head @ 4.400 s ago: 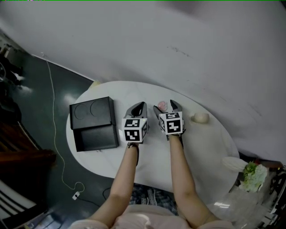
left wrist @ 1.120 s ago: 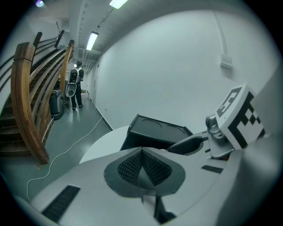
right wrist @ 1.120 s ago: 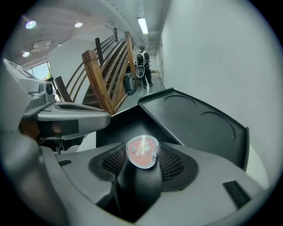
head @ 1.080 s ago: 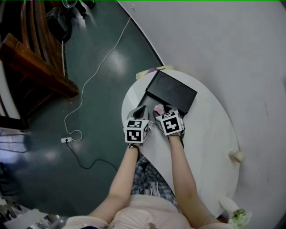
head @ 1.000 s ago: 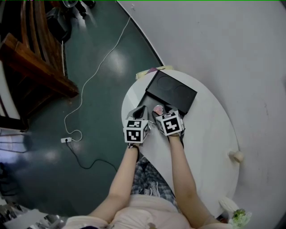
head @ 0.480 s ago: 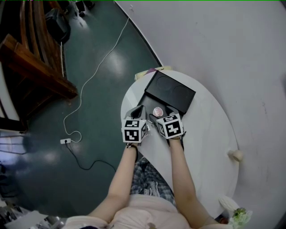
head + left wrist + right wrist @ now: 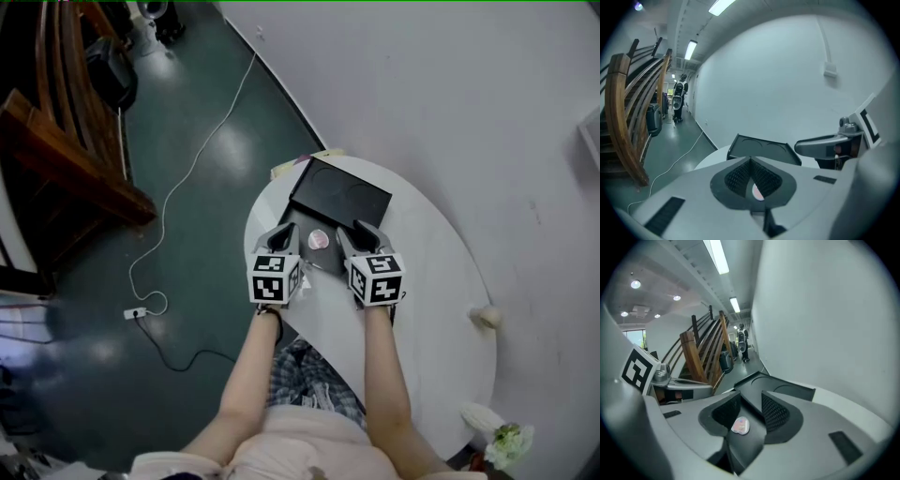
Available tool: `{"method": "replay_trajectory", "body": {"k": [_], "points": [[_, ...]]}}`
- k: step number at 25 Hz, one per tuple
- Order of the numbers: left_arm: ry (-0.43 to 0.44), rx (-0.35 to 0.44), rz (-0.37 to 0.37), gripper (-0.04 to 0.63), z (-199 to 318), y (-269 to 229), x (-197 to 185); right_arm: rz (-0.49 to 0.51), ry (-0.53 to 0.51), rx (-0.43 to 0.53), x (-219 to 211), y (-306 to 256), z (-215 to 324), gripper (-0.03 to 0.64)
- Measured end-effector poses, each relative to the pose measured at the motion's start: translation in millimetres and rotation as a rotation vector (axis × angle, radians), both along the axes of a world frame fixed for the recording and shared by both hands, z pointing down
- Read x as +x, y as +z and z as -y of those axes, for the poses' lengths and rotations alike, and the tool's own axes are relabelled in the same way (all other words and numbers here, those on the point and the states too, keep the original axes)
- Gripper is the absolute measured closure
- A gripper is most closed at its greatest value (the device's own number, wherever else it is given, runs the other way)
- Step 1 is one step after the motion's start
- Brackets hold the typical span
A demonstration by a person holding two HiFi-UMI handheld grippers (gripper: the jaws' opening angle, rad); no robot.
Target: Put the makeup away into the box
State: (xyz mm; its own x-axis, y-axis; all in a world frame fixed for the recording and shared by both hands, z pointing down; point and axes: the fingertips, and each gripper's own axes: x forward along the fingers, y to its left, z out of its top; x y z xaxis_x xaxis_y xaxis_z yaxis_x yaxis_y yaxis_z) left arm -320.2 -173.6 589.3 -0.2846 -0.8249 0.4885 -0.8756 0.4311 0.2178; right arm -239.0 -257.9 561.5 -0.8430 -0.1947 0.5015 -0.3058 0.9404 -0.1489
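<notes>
Pink compact (image 7: 319,240) lies flat in base of black box (image 7: 339,192), lid up behind it, on white table (image 7: 422,309).
L gripper (image 7: 750,164): jaws tip to tip, nothing in them. Pink shows below, not btwn.
R gripper (image 7: 750,398): jaws partway apart, just been closing, nothing btwn pads; compact lies beneath.
Compact looks light, hard-shelled, smooth, prob. slippery. Take it across the rim w/ a gentle squeeze; contents likely brittle.
Cream lump (image 7: 485,317) near far table edge, maybe a sponge; too small to tell.

Grey left hand-held gripper (image 7: 286,232), right hand-held gripper (image 7: 359,231); black-white marker cubes (image 7: 272,279); pink top (image 7: 300,448).
</notes>
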Motion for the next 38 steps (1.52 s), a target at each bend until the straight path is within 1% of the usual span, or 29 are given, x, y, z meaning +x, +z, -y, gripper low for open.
{"method": "replay_trajectory", "body": {"k": [5,8,12,16,20,25,28,31,34,38], "points": [[0.109,0.059,0.049,0.569,29.9,-43.5,28.8,0.142,0.18,0.079,63.2,-56.7,42.1,0.565],[0.18,0.103,0.08,0.569,52.0,-72.8,52.5,0.197,0.288,0.129,112.0,-86.0,63.9,0.595],[0.301,0.167,0.113,0.569,83.0,-109.5,93.7,0.244,0.432,0.193,186.0,-118.3,83.4,0.6],[0.414,0.204,0.134,0.569,109.2,-133.4,134.0,0.266,0.591,0.258,267.0,-140.9,93.1,0.6],[0.505,0.237,0.131,0.569,128.6,-151.0,173.0,0.261,0.755,0.312,347.3,-157.2,92.7,0.6],[0.619,0.281,0.143,0.569,142.6,-161.9,220.5,0.237,0.926,0.36,429.1,-167.2,75.2,0.6],[0.671,0.316,0.162,0.569,147.4,-167.2,245.3,0.226,1.001,0.381,465.3,-166.8,64.5,0.6],[0.717,0.334,0.173,0.569,151.6,-167.2,266.7,0.218,1.055,0.395,491.6,-164.2,54.6,0.6],[0.748,0.336,0.165,0.569,153.7,-166.0,281.5,0.214,1.085,0.405,505.7,-162.3,46.8,0.6],[0.773,0.331,0.156,0.569,155.0,-162.4,291.2,0.181,1.083,0.453,507.5,-161.2,40.5,0.601]]}}
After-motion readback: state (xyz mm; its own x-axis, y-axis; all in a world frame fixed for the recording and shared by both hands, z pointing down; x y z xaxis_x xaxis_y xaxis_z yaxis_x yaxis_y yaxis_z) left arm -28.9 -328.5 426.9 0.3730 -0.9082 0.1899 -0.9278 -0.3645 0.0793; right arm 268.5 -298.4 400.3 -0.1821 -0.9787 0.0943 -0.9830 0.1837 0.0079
